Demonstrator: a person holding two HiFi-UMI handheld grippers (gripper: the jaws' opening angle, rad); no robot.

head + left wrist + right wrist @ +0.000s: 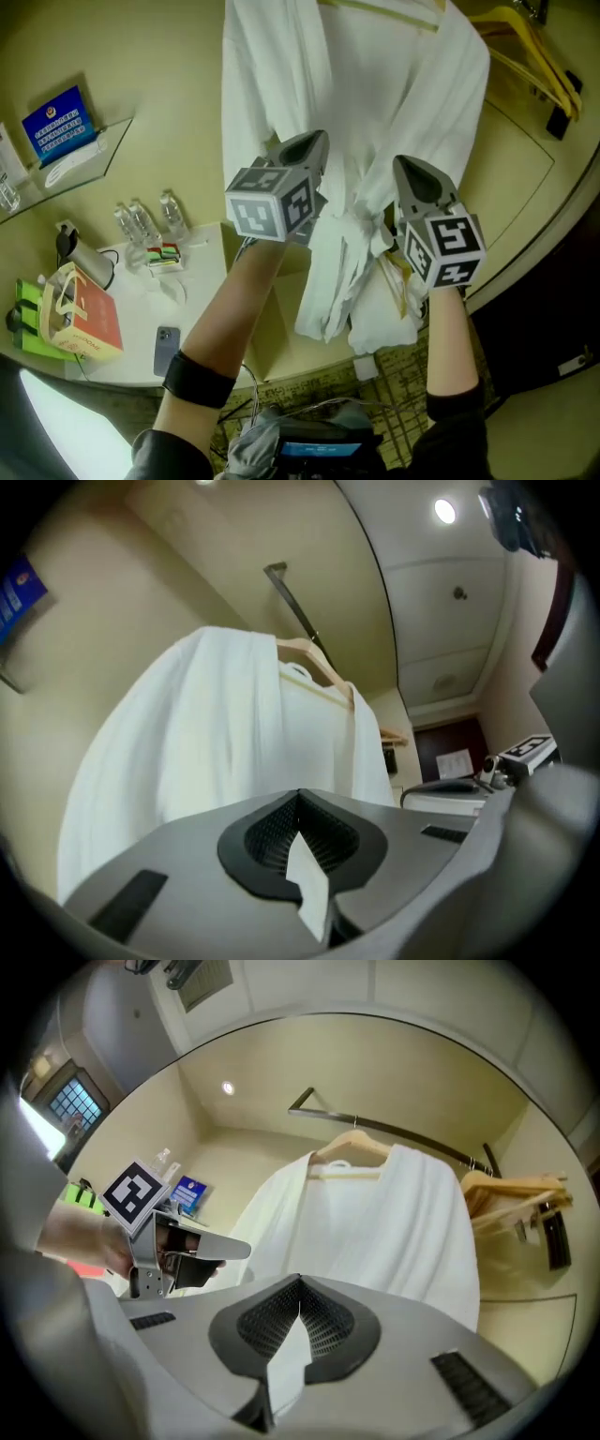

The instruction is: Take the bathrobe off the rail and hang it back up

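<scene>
While the left claw (312, 142) and the right claw (405, 167) each have their jaws pressed together on nothing, side by side just in front of it, the white bathrobe (375, 112) hangs on a wooden hanger (352, 1143) hooked over the rail (291, 602) by the cream wall (169, 112).
</scene>
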